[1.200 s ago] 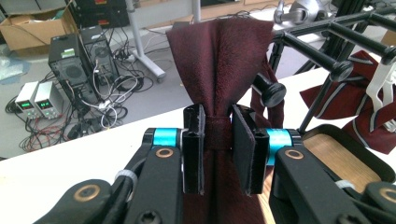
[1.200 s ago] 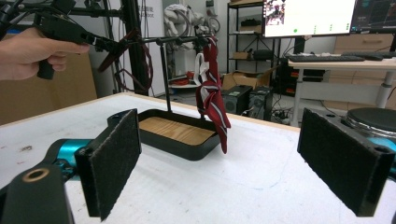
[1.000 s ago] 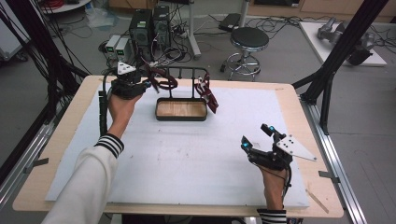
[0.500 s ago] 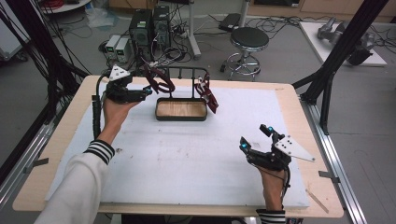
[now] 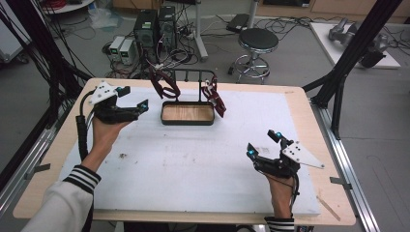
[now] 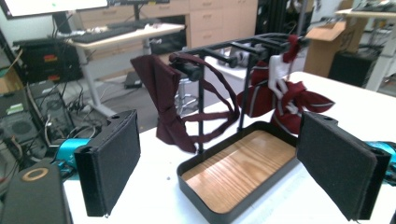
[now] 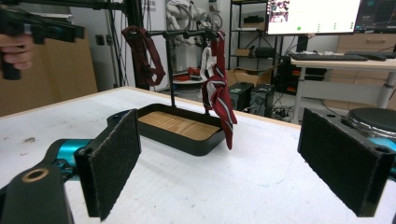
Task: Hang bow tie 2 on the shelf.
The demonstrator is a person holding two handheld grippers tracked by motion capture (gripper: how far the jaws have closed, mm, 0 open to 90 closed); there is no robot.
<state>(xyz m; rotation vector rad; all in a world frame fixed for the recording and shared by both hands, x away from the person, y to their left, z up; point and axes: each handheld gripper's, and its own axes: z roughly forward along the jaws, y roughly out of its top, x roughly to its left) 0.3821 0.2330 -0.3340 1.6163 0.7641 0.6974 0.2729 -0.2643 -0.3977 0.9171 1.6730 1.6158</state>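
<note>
The left gripper (image 5: 129,109) sits in the upper left of the high view, held off the white mat (image 5: 193,164) by the left hand (image 5: 104,135), its jaws spread wide and holding nothing; in its own view the two black pads (image 6: 114,163) stand far apart, with the stand (image 6: 224,65) and tray (image 6: 236,172) showing between them. The right gripper (image 5: 263,145) is in the lower right of the high view, also wide open and empty, gripped by the right hand (image 5: 280,193) just above the mat; its pads (image 7: 116,161) frame the tray (image 7: 180,128) from farther off. The black tray with a wooden floor (image 5: 187,113) lies at upper centre, empty, with the stand rising from its back edge. A dark red tie (image 5: 163,84) hangs from the stand's left end, and a striped red tie (image 5: 216,99) on a white clip hangs from its right end. Compared with half a second ago, the left gripper has drawn back leftward, away from the dark tie, and now sits well apart from it; the right gripper has not moved. No writing can be read; the screen in the upper right of the right gripper view is too blurred.
</note>
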